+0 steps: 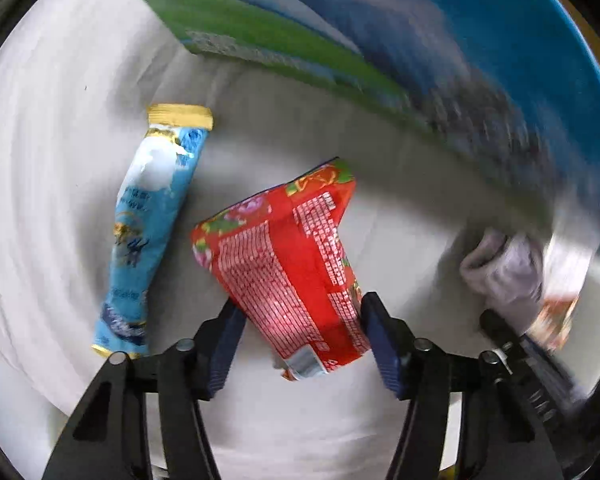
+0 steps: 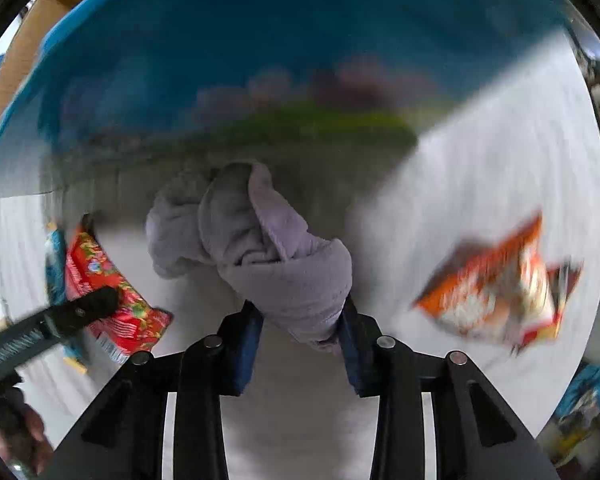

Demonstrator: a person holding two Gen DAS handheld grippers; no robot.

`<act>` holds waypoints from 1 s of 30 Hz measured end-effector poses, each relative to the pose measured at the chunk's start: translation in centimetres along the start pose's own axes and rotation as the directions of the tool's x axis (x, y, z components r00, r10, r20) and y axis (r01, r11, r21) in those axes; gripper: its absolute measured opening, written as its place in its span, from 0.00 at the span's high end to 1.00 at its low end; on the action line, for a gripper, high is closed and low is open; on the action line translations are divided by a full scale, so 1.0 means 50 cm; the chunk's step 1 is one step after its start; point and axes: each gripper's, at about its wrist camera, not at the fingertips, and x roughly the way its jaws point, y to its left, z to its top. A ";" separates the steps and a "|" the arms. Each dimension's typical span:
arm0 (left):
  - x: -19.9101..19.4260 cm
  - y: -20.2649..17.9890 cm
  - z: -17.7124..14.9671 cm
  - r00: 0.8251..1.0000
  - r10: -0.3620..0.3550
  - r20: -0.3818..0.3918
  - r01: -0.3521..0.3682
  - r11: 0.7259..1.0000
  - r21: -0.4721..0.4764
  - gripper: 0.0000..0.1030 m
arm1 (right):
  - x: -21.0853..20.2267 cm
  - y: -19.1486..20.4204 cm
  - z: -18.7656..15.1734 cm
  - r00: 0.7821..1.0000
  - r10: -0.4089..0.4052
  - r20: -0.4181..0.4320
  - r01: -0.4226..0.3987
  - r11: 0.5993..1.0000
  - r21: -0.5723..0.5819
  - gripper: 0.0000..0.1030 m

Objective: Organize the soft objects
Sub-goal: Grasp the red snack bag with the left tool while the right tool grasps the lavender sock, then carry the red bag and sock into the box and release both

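My left gripper [image 1: 302,316] is shut on a red snack packet [image 1: 288,256] with white print, held over the white cloth. A long blue sachet [image 1: 148,228] with yellow ends lies to its left. My right gripper [image 2: 302,320] is shut on a bunched lilac-grey towel [image 2: 256,244], held in front of a big blue box. The towel also shows at the right edge of the left wrist view [image 1: 504,272]. The red packet appears at the left of the right wrist view [image 2: 112,304], with the left gripper's finger across it.
A large blue and green box [image 1: 380,28] stands at the back, also filling the top of the right wrist view [image 2: 260,40]. An orange snack packet [image 2: 500,288] lies blurred on the white tablecloth [image 2: 500,160] to the right. More packets sit at the lower right edge [image 2: 584,404].
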 end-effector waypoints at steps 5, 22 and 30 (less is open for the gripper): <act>0.013 -0.044 -0.067 0.987 0.158 0.024 -0.159 0.961 0.225 0.48 | 0.022 -0.019 -0.083 0.986 0.082 -0.143 -0.070 0.994 0.082 0.61; 0.041 0.066 -0.062 0.999 0.001 -0.040 0.001 0.999 0.054 0.48 | 0.019 0.107 -0.051 0.991 -0.129 -0.021 0.112 0.920 -0.375 0.62; 0.026 -0.018 -0.083 0.998 0.053 0.022 -0.056 0.975 0.214 0.57 | 0.034 0.005 -0.101 0.987 -0.042 -0.156 0.026 0.994 -0.102 0.62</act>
